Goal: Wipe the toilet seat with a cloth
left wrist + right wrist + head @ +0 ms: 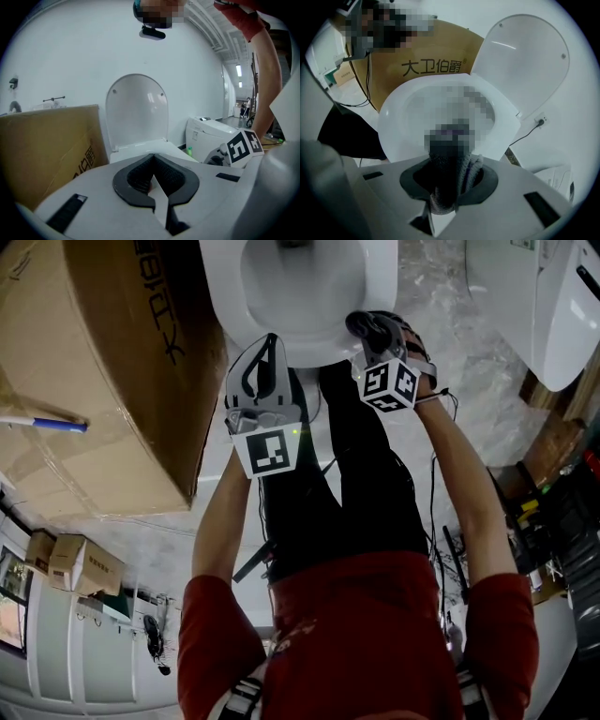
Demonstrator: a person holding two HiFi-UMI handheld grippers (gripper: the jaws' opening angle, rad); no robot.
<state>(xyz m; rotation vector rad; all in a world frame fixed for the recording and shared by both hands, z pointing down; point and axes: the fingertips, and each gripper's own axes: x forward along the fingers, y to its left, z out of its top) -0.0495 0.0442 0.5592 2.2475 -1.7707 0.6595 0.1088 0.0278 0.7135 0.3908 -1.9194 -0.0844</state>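
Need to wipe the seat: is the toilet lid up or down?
Up: both gripper views show the lid raised behind the seat.

head: overhead, steeply down; gripper views: close, forward; shared: toilet [323, 338]

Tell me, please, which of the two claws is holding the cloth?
The right claw: a dark cloth is clamped between its jaws by the toilet seat, whereas the left claw is shut on nothing.
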